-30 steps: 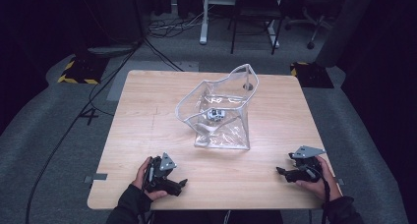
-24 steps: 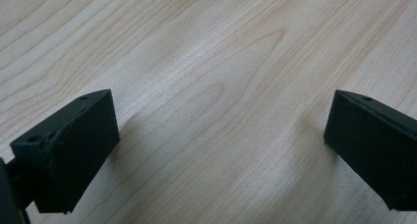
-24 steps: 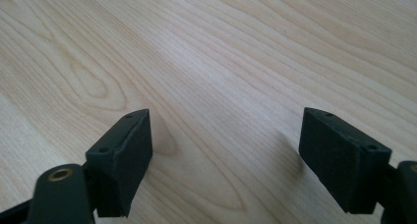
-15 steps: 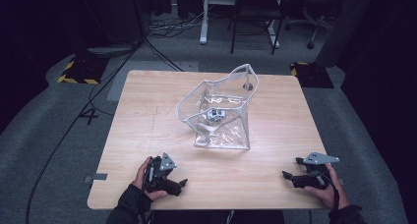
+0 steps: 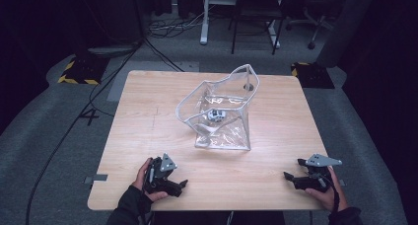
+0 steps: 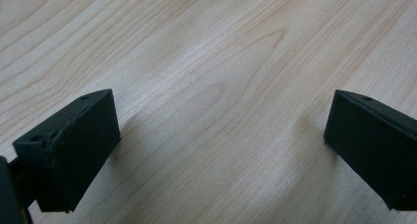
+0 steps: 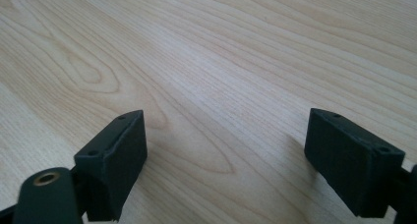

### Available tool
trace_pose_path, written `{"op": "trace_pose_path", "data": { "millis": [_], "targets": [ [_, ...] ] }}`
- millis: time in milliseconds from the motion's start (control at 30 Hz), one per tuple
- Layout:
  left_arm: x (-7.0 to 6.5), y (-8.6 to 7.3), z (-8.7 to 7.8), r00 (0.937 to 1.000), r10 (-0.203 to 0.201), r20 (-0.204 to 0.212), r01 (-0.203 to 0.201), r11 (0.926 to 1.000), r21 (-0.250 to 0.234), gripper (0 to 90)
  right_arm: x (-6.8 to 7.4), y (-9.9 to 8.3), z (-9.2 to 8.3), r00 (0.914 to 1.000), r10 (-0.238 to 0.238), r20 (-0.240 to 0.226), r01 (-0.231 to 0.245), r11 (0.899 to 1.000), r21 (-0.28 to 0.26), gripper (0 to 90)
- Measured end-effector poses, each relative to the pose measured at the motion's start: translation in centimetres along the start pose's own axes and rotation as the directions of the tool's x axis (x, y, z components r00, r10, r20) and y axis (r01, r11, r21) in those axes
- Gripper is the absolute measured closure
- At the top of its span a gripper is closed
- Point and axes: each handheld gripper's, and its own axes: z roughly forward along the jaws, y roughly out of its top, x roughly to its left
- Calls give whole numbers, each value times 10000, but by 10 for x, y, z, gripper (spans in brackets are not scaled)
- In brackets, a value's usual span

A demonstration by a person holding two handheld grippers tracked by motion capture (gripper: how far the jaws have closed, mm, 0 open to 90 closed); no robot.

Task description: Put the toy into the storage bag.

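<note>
Centrally, a clear plastic bag [image 5: 219, 114] stands on the wooden table [image 5: 148, 111], mouth facing the far side. Left gripper [image 5: 183, 184] and right gripper [image 5: 287, 176] rest near the front edge, jaws apart, holding nothing.

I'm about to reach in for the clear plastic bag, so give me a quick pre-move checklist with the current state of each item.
1. Left gripper open and holding nothing: ok, jaws wide apart over bare wood in the left gripper view.
2. Right gripper open and holding nothing: ok, same in the right gripper view.
3. Clear plastic bag mouth open: ok, the rim stands up and gapes.
4. Small dark-and-white object inside the bag: ok, but what it is, cannot tell.
5. Path from both grippers to the bag across the light wooden table: ok, nothing between.
6. Bag steady when touched: cannot tell.
</note>
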Motion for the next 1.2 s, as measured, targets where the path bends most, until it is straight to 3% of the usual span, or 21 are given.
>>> {"op": "trace_pose_path", "data": {
  "millis": [1200],
  "targets": [
    [0, 1, 0, 10000, -43, 68, 43, 10000, 62, 3, -1, 0, 0, 10000, -72, -19, 72, 10000, 15, 164]
  ]
}}
